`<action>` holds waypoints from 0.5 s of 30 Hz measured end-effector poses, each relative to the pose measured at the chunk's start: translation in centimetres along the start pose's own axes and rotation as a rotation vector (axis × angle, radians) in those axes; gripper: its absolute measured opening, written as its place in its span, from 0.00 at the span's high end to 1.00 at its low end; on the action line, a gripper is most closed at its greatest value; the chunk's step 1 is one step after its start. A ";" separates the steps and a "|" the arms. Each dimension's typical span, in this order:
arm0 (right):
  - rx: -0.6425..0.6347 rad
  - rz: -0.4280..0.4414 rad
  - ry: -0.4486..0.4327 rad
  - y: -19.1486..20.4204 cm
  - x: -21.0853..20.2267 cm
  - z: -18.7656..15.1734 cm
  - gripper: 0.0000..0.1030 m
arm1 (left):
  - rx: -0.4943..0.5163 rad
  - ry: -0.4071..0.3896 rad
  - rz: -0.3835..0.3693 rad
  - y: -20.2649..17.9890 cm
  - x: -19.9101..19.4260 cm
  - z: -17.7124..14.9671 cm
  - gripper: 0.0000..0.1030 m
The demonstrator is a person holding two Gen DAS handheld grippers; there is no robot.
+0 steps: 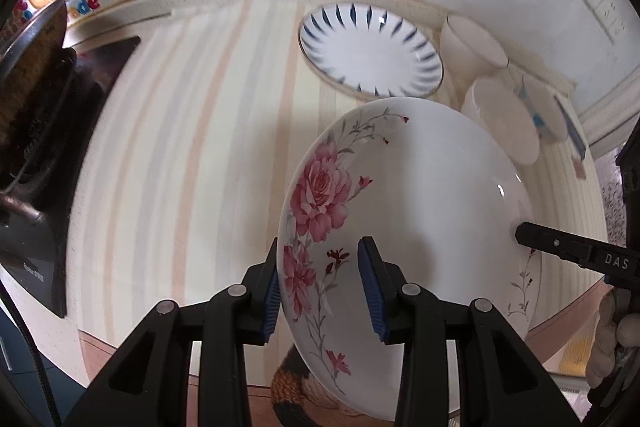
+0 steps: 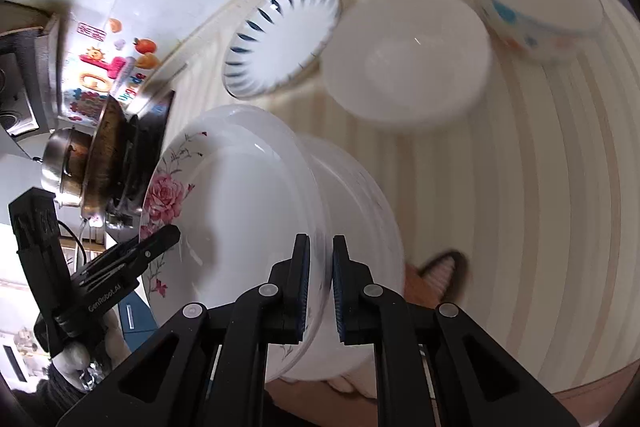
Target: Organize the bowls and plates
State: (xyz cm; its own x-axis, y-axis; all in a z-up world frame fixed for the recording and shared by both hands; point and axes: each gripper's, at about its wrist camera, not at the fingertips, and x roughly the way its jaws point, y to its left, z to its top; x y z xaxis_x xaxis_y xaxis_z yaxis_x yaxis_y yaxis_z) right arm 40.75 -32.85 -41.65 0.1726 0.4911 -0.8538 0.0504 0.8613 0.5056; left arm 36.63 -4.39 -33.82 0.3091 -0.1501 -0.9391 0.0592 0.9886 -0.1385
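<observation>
Both claws are gripping the floral plate [image 1: 404, 211] — left claw [image 1: 324, 291] and right claw [image 2: 320, 291] pinching opposite rims; its lower edge is running out of frame, bowls [image 2: 408, 59] behind blurring.

You see a white floral plate [image 1: 420, 211], printed with pink roses and thin stems, tilted steeply on edge above the striped surface [image 1: 192, 147]. Behind it, a white plate with blue radial dashes [image 1: 370, 51] lies flat near the wall. Just to its right, you find a plain white cup [image 1: 472, 47], a plain white bowl [image 2: 404, 55] and a bowl with blue and red markings [image 2: 536, 3], all grouped close together.
</observation>
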 end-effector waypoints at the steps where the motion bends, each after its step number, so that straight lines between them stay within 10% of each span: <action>1: 0.004 -0.006 0.004 -0.4 0.2 -0.4 0.88 | 0.009 0.010 0.007 -0.3 0.5 -0.2 0.68; 15: -0.004 -0.034 0.053 -2.3 2.0 -0.8 0.88 | 0.067 0.082 0.094 -1.7 3.7 -1.4 0.68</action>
State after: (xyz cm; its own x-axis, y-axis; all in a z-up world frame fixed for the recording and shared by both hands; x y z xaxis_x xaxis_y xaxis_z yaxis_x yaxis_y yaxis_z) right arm 40.14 -33.76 -44.59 0.1182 0.4680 -0.8758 0.0513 0.8779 0.4761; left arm 36.30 -6.64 -37.49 0.2379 -0.0528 -0.9699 0.0976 0.9948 -0.0302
